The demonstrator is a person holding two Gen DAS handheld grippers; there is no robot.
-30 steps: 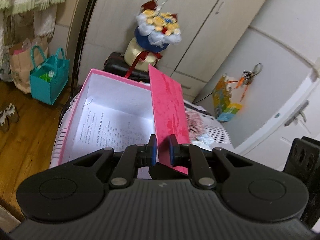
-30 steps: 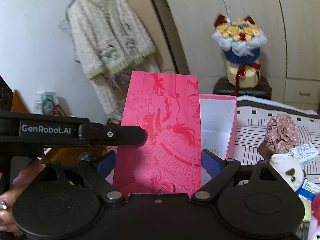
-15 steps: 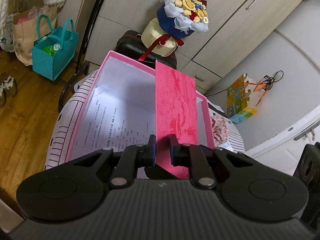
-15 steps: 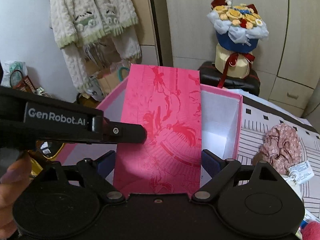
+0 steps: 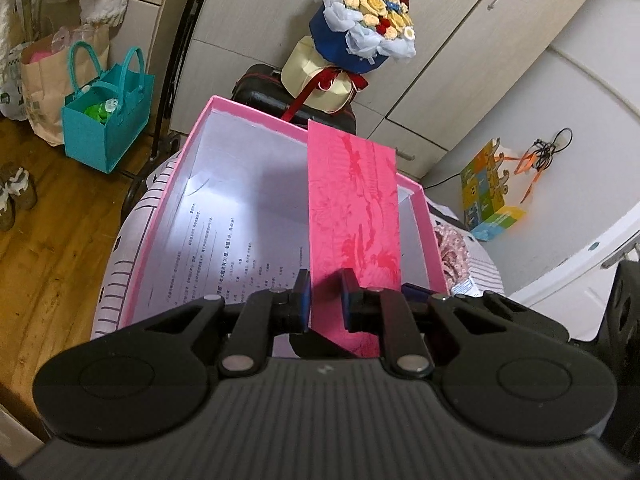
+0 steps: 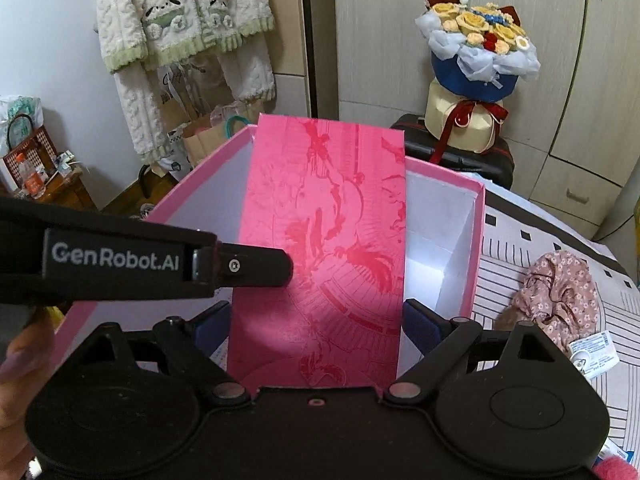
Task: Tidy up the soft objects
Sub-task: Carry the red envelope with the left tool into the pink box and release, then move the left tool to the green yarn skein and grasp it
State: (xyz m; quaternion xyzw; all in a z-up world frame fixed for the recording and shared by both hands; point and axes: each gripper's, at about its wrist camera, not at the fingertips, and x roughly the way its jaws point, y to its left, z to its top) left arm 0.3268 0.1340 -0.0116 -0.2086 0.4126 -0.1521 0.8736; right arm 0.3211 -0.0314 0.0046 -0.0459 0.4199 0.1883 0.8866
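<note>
An open pink box (image 5: 199,148) with white inside walls stands on a striped cloth, and a printed sheet (image 5: 224,256) lies on its floor. A pink patterned lid (image 5: 354,216) stands on edge over the box. My left gripper (image 5: 326,292) is shut on its thin lower edge. My right gripper (image 6: 316,320) spans the lid (image 6: 324,240) across its width, with a blue pad against each side. A left gripper finger (image 6: 256,266) crosses in front from the left. A floral pink fabric piece (image 6: 560,292) lies to the right of the box (image 6: 478,240).
A flower bouquet (image 6: 476,52) sits on a black case (image 6: 460,156) behind the box. A teal bag (image 5: 104,120) and paper bags stand on the wooden floor at left. A fluffy cardigan (image 6: 180,20) hangs beside the wardrobe doors. A person's hand (image 6: 16,364) shows at lower left.
Both grippers have come down and forward with the lid, so the box fills more of each view. The white plush toy has slipped out of the right wrist view.
</note>
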